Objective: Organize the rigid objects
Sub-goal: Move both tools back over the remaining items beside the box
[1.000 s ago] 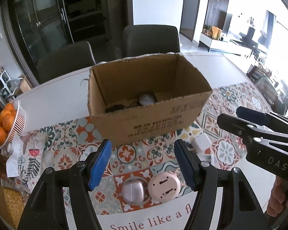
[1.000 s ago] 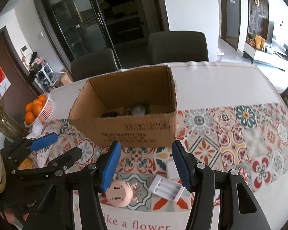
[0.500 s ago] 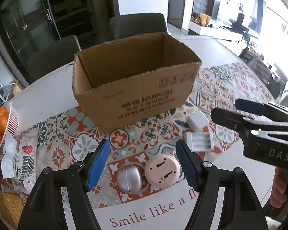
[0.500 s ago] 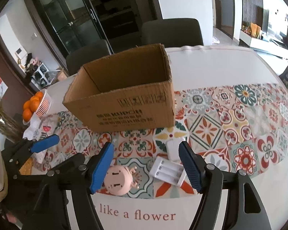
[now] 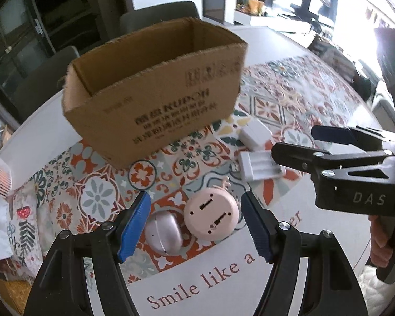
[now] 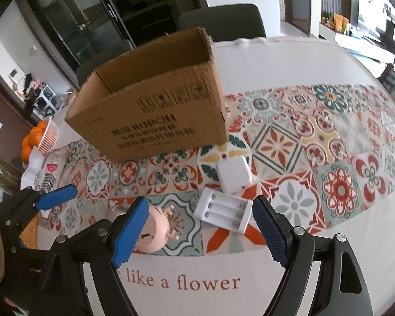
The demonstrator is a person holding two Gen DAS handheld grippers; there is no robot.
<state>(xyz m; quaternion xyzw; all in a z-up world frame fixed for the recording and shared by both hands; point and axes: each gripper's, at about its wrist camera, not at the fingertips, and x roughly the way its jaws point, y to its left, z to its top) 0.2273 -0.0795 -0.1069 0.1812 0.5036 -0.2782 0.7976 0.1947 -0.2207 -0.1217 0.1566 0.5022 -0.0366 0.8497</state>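
one cardboard box (image 5: 155, 97), four small gadgets (image 5: 210, 215), two chairs (image 6: 221, 19)

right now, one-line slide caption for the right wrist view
Open right gripper poised over a white battery charger on the patterned table runner, cardboard box behind.

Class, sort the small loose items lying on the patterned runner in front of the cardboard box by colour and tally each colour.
White: 2 (charger block, battery holder)
Pink: 1 (round gadget)
Silver: 1 (egg-shaped case)
Total: 4
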